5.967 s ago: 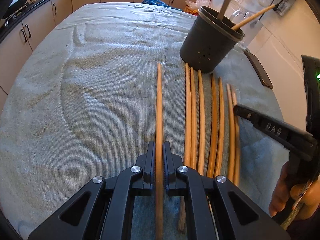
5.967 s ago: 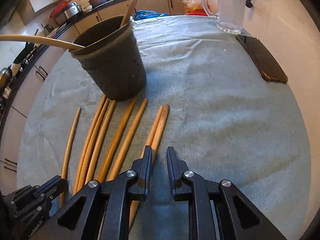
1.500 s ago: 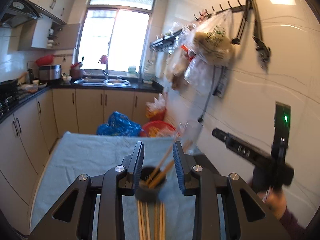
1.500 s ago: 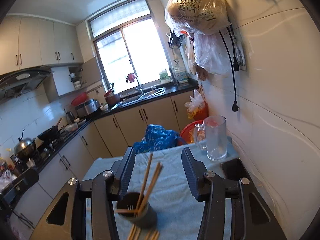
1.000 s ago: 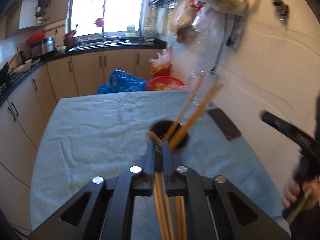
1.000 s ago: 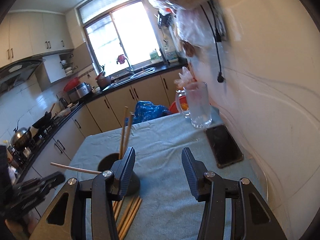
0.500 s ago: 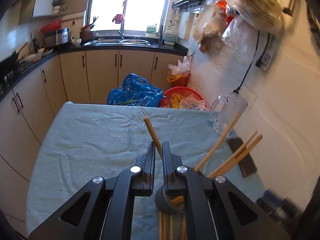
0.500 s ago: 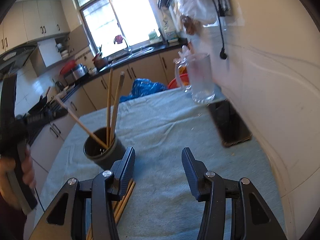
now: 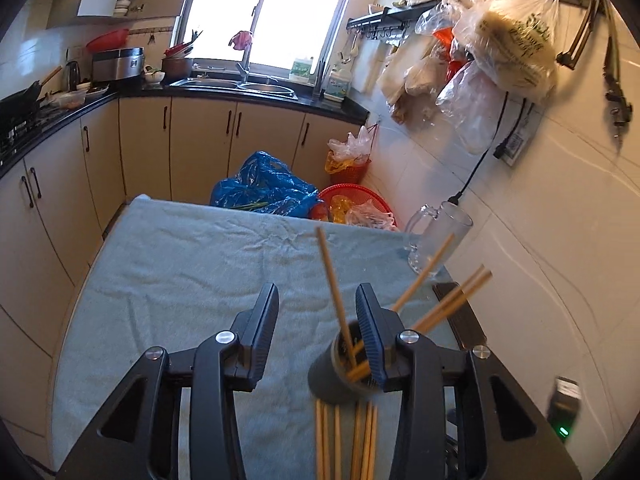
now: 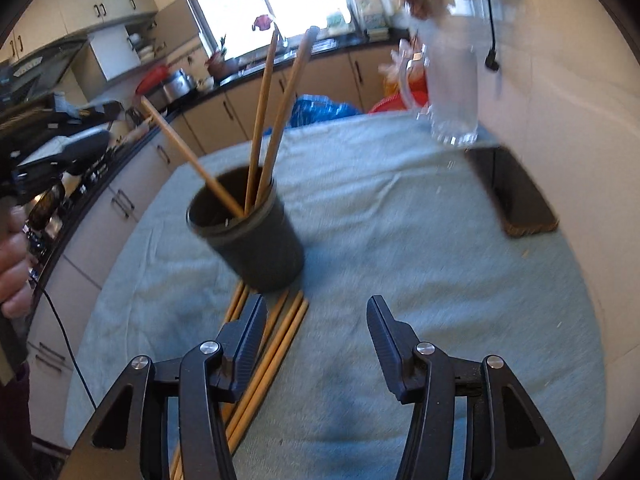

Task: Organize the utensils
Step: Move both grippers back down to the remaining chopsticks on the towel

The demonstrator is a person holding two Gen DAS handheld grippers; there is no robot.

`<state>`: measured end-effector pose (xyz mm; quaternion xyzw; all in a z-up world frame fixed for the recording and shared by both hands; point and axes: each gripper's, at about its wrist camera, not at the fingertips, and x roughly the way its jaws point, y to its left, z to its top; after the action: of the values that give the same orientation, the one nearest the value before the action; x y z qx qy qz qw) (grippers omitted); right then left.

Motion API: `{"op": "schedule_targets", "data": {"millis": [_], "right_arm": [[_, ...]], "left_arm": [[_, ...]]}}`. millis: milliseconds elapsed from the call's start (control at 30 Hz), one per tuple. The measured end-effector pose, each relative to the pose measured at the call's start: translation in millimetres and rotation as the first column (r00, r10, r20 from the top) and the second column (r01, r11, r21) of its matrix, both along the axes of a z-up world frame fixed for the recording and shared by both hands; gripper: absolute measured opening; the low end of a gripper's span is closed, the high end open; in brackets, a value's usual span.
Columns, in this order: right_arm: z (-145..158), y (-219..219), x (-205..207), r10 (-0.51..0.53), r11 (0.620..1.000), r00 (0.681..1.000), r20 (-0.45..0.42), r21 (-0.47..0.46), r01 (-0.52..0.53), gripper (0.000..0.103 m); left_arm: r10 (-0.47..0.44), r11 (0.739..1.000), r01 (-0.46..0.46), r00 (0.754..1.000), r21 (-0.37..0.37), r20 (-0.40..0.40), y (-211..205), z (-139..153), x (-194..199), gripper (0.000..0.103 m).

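A dark round utensil holder (image 9: 338,376) (image 10: 256,236) stands on the towel-covered table (image 9: 180,264) and holds several wooden chopsticks (image 9: 334,292) (image 10: 264,120). More chopsticks (image 9: 344,440) (image 10: 268,344) lie side by side on the towel just in front of it. My left gripper (image 9: 316,320) is open and empty, raised above the holder. My right gripper (image 10: 316,332) is open and empty, low over the towel, in front of the holder and just right of the lying chopsticks. The left gripper (image 10: 60,152) shows at the left edge of the right wrist view.
A glass mug (image 9: 436,240) (image 10: 452,92) stands at the table's far right near the wall. A dark flat phone-like slab (image 10: 512,188) lies on the towel before it. Kitchen cabinets (image 9: 80,168), a blue bag (image 9: 264,192) and a red basket lie beyond.
My left gripper has opened and let go of the chopstick, which now stands in the holder. The right gripper has dropped lower and closer to the holder.
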<state>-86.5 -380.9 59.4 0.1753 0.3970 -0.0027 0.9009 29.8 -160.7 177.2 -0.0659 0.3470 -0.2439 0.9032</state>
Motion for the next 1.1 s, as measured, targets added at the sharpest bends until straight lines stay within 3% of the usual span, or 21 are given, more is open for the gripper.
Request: {"op": "schedule_targets", "data": {"millis": [133,300,400,467,600,700,800,867,1100], "right_arm": [[-18.9,13.1,-1.2,0.037,0.999,0.998,-0.055,0.012,-0.036,0.057],[-42.3,38.5,-2.0,0.08,0.996,0.991,-0.11,-0.019,-0.082,0.056],[-52.5,51.8,-0.4,0.081,0.993,0.987,-0.138,-0.071,-0.092,0.056],[-54.4,62.8,-1.2,0.079,0.985,0.988,-0.131,-0.141,-0.097,0.056],[-53.6,72.9,-0.8,0.061,0.97,0.991,-0.118,-0.227,-0.087,0.055],[-54.5,72.4,-1.1,0.057,0.967,0.991,-0.118,-0.241,-0.084,0.055],[-58.7,68.2,0.0,0.044,0.962,0.986,-0.158,-0.261,-0.085,0.054],[-58.5,66.7,-3.7,0.045,0.961,0.989,-0.139,-0.263,-0.081,0.054],[-62.6,64.4,-0.8,0.044,0.963,0.99,-0.137,-0.26,-0.078,0.054]], "left_arm": [[-0.011,1.0,0.011,1.0,0.0,-0.003,24.2,-12.2,-32.8,0.041],[-0.075,0.994,0.082,0.993,0.078,-0.093,20.2,-73.7,-65.7,0.041],[-0.109,0.988,0.127,0.976,0.09,-0.186,10.5,-113.8,-75.4,0.032],[-0.126,0.98,0.154,0.97,0.124,-0.207,-0.8,-134.7,-79.7,0.026],[-0.145,0.971,0.185,0.961,0.154,-0.237,-17.1,-160.1,-80.9,0.024],[-0.152,0.959,0.206,0.955,0.197,-0.254,-28.3,-173.8,-79.2,0.017],[-0.156,0.954,0.211,0.957,0.212,-0.246,-33.7,-177.2,-78.6,0.016],[-0.16,0.952,0.216,0.955,0.218,-0.251,-34.8,-177.1,-77.1,0.014],[-0.144,0.968,0.195,0.948,0.158,-0.283,-26.3,-179.9,-68.3,0.014]]}}
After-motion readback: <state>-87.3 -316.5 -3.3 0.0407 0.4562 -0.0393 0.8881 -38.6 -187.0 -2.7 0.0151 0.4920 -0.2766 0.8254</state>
